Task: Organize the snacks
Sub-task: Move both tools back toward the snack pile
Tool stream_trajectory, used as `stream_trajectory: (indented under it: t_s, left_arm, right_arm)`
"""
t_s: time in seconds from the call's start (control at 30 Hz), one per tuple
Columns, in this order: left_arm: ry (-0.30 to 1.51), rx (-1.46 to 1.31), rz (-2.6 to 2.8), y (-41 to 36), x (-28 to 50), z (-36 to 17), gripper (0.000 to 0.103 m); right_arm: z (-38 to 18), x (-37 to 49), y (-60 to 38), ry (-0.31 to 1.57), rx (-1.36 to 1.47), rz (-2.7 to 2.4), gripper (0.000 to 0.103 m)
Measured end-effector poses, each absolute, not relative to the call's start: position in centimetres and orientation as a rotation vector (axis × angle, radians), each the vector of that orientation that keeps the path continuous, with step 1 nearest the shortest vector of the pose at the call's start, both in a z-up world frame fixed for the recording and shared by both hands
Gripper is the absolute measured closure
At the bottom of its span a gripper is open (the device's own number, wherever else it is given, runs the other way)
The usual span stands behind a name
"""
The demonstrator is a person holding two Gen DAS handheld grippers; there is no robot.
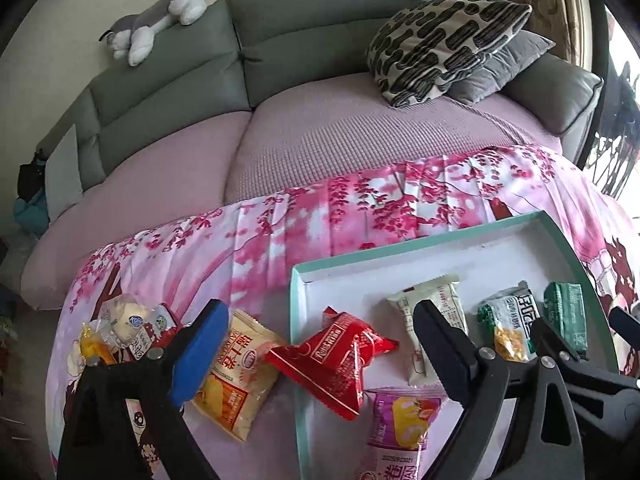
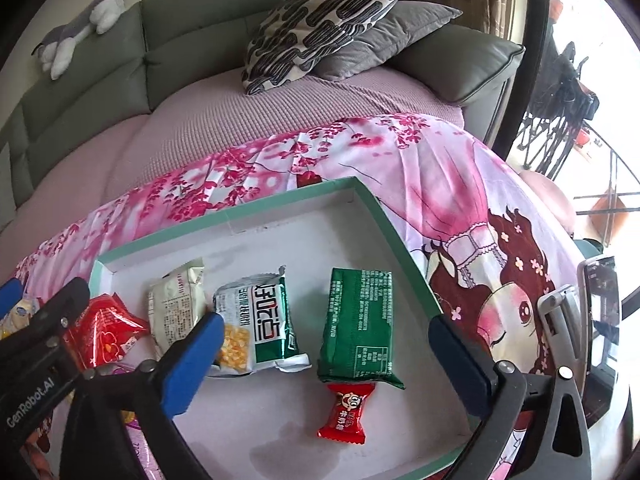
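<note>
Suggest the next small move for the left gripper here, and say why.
Probably close the open left gripper on the red packet and lift it fully into the tray: the packet straddles the tray's rim, lying between the spread fingers, with nothing gripped.

Purple snack packet [image 1: 396, 432] cut off below

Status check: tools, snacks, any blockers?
Both tools open, empty: left, right. Red packet straddles tray rim. Yellow packet outside. Nothing blocking.
</note>
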State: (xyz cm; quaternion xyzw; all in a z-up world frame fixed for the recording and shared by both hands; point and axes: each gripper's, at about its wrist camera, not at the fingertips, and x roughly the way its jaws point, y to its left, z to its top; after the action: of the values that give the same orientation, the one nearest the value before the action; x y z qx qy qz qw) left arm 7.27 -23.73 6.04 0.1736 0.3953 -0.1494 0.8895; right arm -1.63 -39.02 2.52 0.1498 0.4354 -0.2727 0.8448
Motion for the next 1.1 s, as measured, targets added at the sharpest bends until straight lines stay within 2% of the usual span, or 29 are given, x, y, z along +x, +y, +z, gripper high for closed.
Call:
stream_trajectory:
  t_s: [0.03,0.07,1.1]
  left_arm:
    - [0.819,0.357,-0.304,-23.6,7.3,6.0,0.001]
    - [0.818,0.352,-0.304,-23.5,7.4,6.1,0.001]
    - [0.854,0.334,-0.254,-18.7,7.9,6.9,0.001]
  right_arm:
    - [2.5,-1.5,-38.9,0.923,0.308,-0.568,0.0]
    - [2.4,-1.4,-38.8,0.926,0.301,-0.569,0.0]
    - [3.8,-1.3,-37.8,0.885,0.262,-0.55,0.0]
